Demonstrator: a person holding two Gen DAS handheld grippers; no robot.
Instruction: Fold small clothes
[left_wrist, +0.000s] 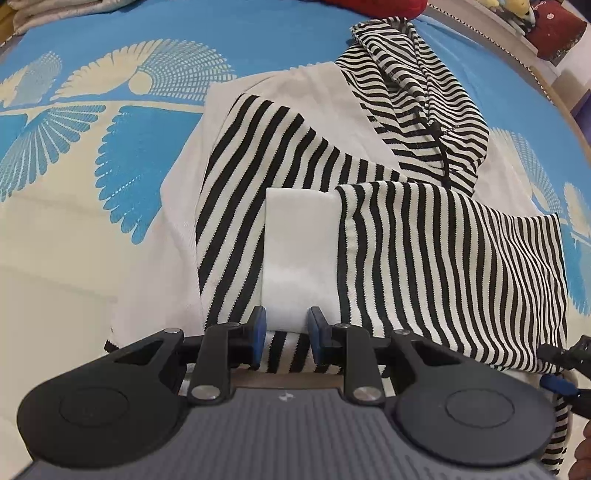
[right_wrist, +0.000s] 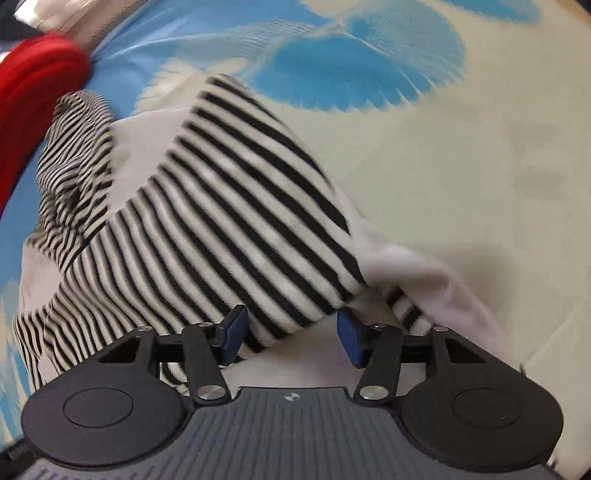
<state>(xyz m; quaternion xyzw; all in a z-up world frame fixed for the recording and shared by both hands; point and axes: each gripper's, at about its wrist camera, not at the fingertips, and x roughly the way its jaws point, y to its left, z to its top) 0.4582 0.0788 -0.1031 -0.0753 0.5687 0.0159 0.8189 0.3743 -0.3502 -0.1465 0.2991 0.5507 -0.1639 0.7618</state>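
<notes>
A black-and-white striped hoodie (left_wrist: 369, 206) with plain white panels lies partly folded on a bed, over a blue and cream bedspread (left_wrist: 110, 155) printed with fan shapes. Its finely striped hood (left_wrist: 413, 92) is bunched at the far end, with a dark drawstring trailing down. Two striped sleeves are folded across the white body, and a white cuff (left_wrist: 301, 254) lies between them, pointing toward the camera.

The left claw (left_wrist: 287, 330) points steeply down at the near end of that cuff. Its blue pads (left_wrist: 258, 328) sit narrowly apart, with the white cuff and striped cloth in the gap; whether they pinch the cloth cannot be told. At the right edge of this view, part of the other tool and a bit of a hand show.

In the right wrist view, which is blurred, the right claw (right_wrist: 291, 334) has its jaws well apart. The tip of a wide-striped sleeve (right_wrist: 240, 221) hangs between the pads without either pad pressing on it. A red cushion (right_wrist: 33, 99) sits at the far left, beside the hood.
</notes>
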